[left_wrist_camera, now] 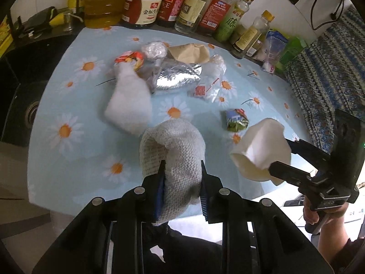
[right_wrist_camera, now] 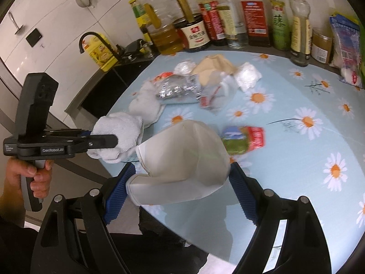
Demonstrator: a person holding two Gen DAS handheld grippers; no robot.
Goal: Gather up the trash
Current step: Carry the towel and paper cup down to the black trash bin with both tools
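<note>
My left gripper (left_wrist_camera: 182,182) was clamped on a white knitted glove (left_wrist_camera: 173,150), lifted over the near edge of the daisy-print tablecloth (left_wrist_camera: 68,105). My right gripper (right_wrist_camera: 182,180) held a crumpled white paper cup (right_wrist_camera: 182,157) between its blue pads (right_wrist_camera: 118,196), jaws wide but pressing both sides; the cup's mouth faced left, and I saw nothing inside. A second white glove (left_wrist_camera: 130,102) lay flat beside a silver foil wrapper (left_wrist_camera: 178,77), a clear plastic bag (left_wrist_camera: 212,84) with a red sachet in it, a tan paper bag (left_wrist_camera: 189,52), a clear-film ball (left_wrist_camera: 154,50) and a red-orange snack wrapper (left_wrist_camera: 129,60), all touching in one heap. A green-and-blue packet (left_wrist_camera: 236,119) lay apart, nearer me. Along the back stood a jug of yellow oil (left_wrist_camera: 102,6), a dark sauce jar (left_wrist_camera: 141,6) and tall bottles (left_wrist_camera: 212,13), tops cut off by the frame. Motion blur smeared the labels; the sink (left_wrist_camera: 25,105) at left was too dark to read.
</note>
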